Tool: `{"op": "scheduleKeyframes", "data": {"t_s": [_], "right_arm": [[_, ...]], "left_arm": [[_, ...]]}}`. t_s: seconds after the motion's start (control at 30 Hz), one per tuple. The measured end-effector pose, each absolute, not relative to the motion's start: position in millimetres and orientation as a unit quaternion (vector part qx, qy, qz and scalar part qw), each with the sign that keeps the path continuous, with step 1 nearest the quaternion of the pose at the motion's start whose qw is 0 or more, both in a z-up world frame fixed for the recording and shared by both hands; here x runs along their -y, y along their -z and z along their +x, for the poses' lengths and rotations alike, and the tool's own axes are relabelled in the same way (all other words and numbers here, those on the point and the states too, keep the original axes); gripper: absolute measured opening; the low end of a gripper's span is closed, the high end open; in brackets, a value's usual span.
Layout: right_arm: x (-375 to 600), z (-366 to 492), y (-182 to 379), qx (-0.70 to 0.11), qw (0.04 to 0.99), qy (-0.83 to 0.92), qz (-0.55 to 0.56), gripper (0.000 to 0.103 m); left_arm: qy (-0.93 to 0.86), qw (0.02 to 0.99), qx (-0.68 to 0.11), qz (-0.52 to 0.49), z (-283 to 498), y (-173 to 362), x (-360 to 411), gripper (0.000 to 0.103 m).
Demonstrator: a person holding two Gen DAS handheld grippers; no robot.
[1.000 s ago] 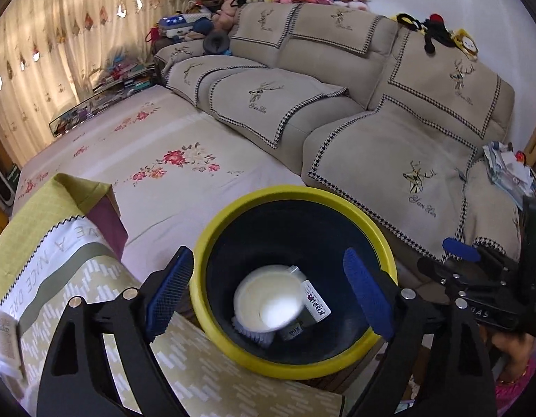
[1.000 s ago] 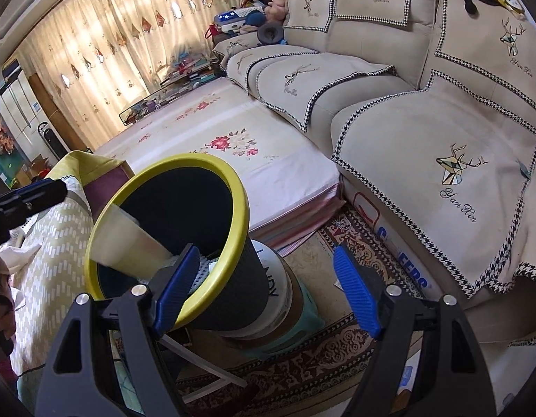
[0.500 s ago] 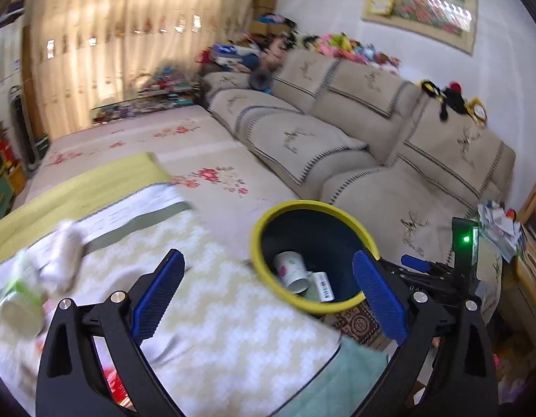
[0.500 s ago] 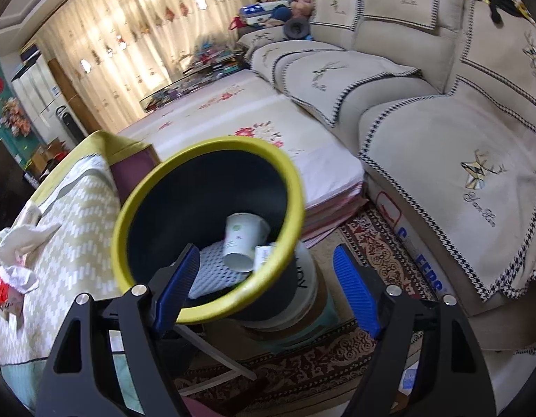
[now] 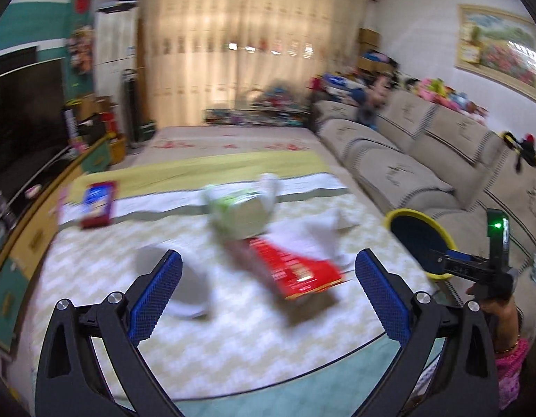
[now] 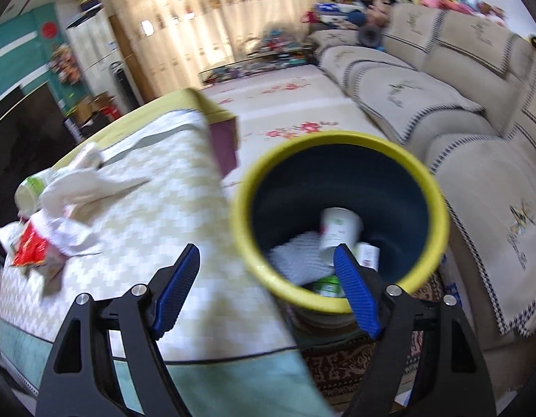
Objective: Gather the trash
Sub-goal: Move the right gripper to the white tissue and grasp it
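My left gripper (image 5: 268,257) stands wide open and empty above the table's zigzag cloth (image 5: 233,347). In front of it, blurred, lie a red packet (image 5: 295,267), a green-and-white cup (image 5: 240,208), crumpled white tissue (image 5: 323,232) and a dark red packet (image 5: 97,203) farther left. A pale grey thing (image 5: 191,288) lies by the left finger. My right gripper (image 6: 266,248) is open and empty over the table's edge next to the yellow-rimmed bin (image 6: 337,139). The bin holds a white paper cup (image 6: 339,229), a small bottle (image 6: 368,253) and a white mesh piece (image 6: 295,260).
A long beige sofa (image 5: 424,160) runs along the right, behind the bin (image 5: 421,213). A dark television (image 5: 21,114) on a low cabinet stands at the left. A flowered mat (image 6: 285,111) covers the floor beyond the table. A patterned rug (image 6: 355,365) lies under the bin.
The left view has swung from looking into the bin to the table with its trash, and the left jaws stand wider. The right gripper has moved so that the bin's inside shows.
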State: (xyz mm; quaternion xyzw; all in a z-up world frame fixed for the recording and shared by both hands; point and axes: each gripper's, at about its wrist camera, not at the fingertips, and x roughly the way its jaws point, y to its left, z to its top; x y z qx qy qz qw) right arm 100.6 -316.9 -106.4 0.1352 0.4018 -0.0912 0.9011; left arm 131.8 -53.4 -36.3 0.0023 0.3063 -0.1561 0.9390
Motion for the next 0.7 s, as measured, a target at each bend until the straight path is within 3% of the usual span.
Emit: {"op": "scheduleKeyframes", "data": {"t_s": [0.3,0.5,0.7], "right_arm": [[227.8,135.1,77.0,-0.388,0.917,-0.004,0.096,0.074],[179.2,165.1,57.3,-0.382,0.920,-0.051,0.070,0.053],[151.6,192.5,60.5,-0.399,0.913,-0.067,0.058,0.050]], "left_arm": [[0.101,0.946,-0.308,-0.032,110.2,50.2,-20.3,0.098],[0.098,0.947,-0.305,-0.036,101.5,54.2,-24.0,0.098],[0.100,0.946,-0.307,-0.037,100.9,57.2,-22.1,0.098]]}}
